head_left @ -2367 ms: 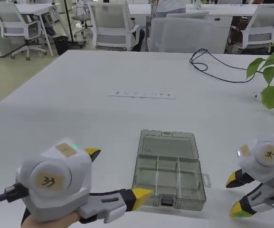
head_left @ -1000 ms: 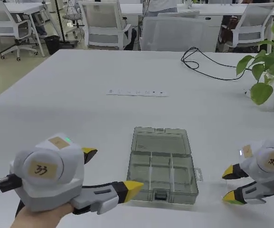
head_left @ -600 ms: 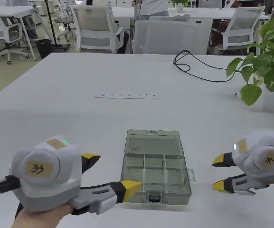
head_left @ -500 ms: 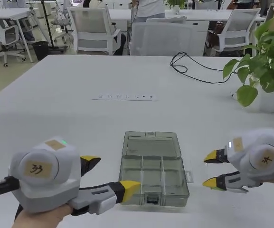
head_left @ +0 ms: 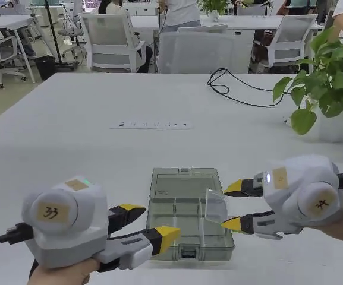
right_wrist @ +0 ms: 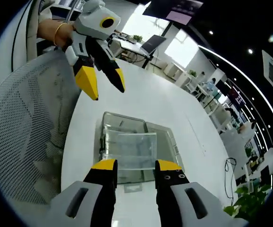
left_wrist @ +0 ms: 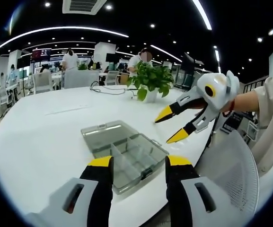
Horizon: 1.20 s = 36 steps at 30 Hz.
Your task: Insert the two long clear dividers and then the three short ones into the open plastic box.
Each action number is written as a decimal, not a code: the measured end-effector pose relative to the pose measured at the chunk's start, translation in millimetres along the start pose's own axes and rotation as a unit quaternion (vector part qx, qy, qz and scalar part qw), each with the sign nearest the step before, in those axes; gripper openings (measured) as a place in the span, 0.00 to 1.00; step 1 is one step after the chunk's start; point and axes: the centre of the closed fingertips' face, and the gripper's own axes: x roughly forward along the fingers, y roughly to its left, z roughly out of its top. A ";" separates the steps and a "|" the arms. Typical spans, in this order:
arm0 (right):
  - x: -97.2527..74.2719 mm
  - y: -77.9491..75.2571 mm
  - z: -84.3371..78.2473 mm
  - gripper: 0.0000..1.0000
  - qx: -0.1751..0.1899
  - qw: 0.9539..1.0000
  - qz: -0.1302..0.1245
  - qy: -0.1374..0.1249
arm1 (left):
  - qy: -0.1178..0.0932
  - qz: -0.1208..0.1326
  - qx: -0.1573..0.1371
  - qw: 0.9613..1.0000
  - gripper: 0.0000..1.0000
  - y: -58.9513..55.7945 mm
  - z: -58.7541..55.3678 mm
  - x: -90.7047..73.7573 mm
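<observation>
1. Head view: the open plastic box sits by the table's near edge, its lid lying flat toward the far edge. Two long dividers already look seated lengthwise inside it.
2. The right tool has its jaws part-way closed, with a short clear divider bridged between the tips. The divider stands upright over the box's right-hand section. I judge it is held by its ends so the lower edge is free to drop into the slots.
3. The left tool is wide open and empty at the box's near-left corner, probably ready to steady it.
4. Half a second ago the right tool hung beside the box's right wall with no divider discernible. It is now over the box, while the left tool has barely shifted.
</observation>
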 end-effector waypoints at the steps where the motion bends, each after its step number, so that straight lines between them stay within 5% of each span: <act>1: 0.9 1.5 3.9 0.32 -0.001 1.000 0.001 -0.005 | -0.001 -0.002 -0.004 1.000 0.42 -0.9 -0.1 0.1; 13: 8.8 18.8 47.1 0.32 -0.014 0.998 0.011 -0.062 | -0.038 -0.043 -0.049 0.997 0.26 -16.4 7.8 1.4; 21: 9.6 24.4 61.3 0.32 -0.010 0.996 0.013 -0.084 | -0.049 -0.063 -0.079 0.994 0.11 -22.2 10.0 -0.3; 25: 11.0 24.4 65.4 0.32 -0.012 0.996 0.009 -0.088 | -0.049 -0.073 -0.099 0.991 0.00 -25.5 9.9 -1.2; 30: 12.9 23.4 67.4 0.32 -0.013 0.996 0.004 -0.090 | -0.042 -0.068 -0.111 0.991 0.00 -23.8 10.2 -1.4; 36: 14.8 21.3 69.2 0.33 -0.014 0.996 -0.008 -0.089 | -0.025 -0.059 -0.172 0.983 0.00 -17.8 10.3 -1.6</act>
